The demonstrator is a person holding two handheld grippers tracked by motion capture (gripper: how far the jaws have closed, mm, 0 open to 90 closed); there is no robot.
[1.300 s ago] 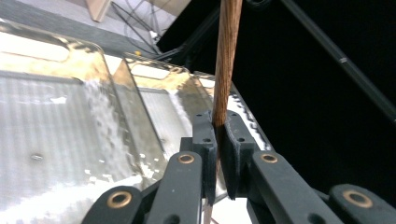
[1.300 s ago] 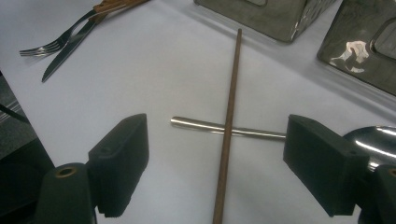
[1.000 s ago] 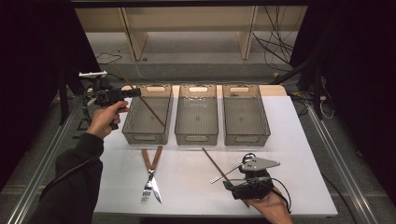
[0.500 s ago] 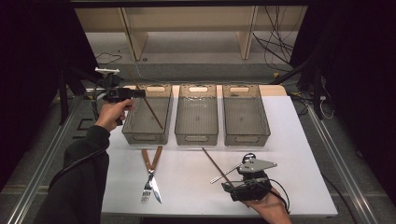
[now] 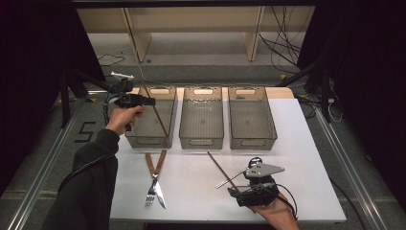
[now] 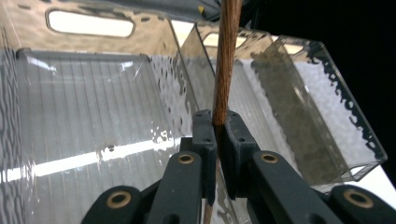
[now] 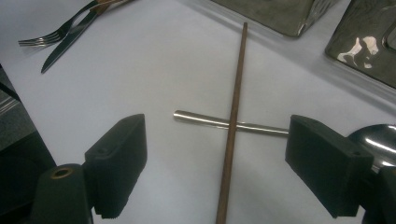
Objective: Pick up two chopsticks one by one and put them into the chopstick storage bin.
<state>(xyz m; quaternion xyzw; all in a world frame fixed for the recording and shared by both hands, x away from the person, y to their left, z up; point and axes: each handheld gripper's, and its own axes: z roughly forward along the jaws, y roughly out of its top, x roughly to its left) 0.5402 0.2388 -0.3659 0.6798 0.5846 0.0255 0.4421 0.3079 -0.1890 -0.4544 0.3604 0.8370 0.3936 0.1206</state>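
Three bins (image 5: 152,117) (image 5: 203,117) (image 5: 250,117), two chopsticks (image 5: 158,117) (image 5: 221,168), one fork (image 5: 152,178), one knife (image 5: 158,178), one spoon (image 5: 233,177) and two grippers (image 5: 152,101) (image 5: 231,190) are on view.

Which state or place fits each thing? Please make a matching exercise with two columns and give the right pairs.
Things:
1. left gripper
2. right gripper
3. fork
4. second chopstick

States or places:
a. lies across a metal handle on the table
b. open, holds nothing
c. beside a knife, handles apart
d. shut on a brown chopstick over the left bin

Pairs: 1-d, 2-b, 3-c, 4-a
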